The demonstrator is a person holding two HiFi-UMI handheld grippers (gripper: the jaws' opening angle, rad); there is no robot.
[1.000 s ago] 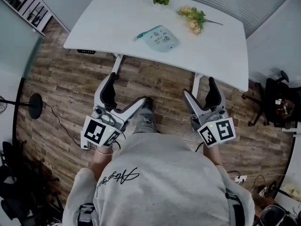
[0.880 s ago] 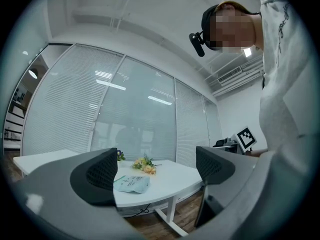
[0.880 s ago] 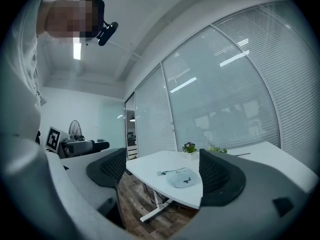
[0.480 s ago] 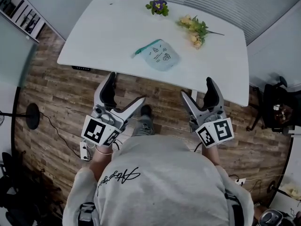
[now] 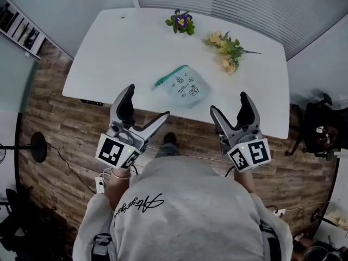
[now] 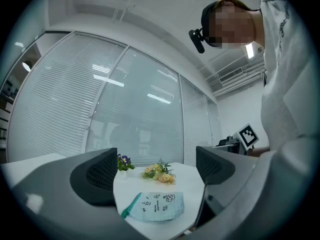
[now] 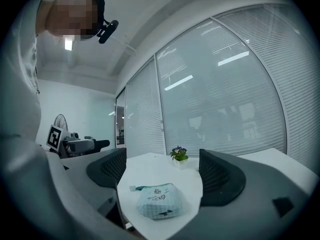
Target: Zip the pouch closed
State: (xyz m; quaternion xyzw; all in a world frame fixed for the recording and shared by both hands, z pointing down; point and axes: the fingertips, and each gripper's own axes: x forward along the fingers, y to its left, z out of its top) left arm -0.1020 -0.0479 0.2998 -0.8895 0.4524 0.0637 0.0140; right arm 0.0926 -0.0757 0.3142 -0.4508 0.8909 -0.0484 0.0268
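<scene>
Whether the zip stands open or shut cannot be made out in any view: the pouch [image 5: 185, 87] shows only a teal strip [image 5: 169, 75] along one edge, ending in a small tab that points toward the table's left end, and the dark print on its pale checked face is too small to read. The person's hands are mostly covered by the marker cubes, and the grey sweatshirt [image 5: 185, 211] fills the lower part of the head view. The table [image 5: 125, 48] is white; its right end is partly cut off by the wall corner. The pouch lies flat on the table, close to its near edge and about midway along it, touched by nothing. A small purple-flowered plant [image 5: 181, 22] stands at the table's far edge, and a loose spray of yellow flowers [image 5: 227, 48] lies toward the table's far right part; both are well apart from the pouch. The left gripper [image 5: 148, 100] is held just short of the table's near edge, over the wooden floor [image 5: 65, 124], jaws spread wide with nothing between them; its own view shows the pouch beyond the gap, not in contact. The right gripper [image 5: 229, 101] is likewise just short of the table's near edge, jaws spread wide and empty, the pouch and the plant seen past them on the table.
</scene>
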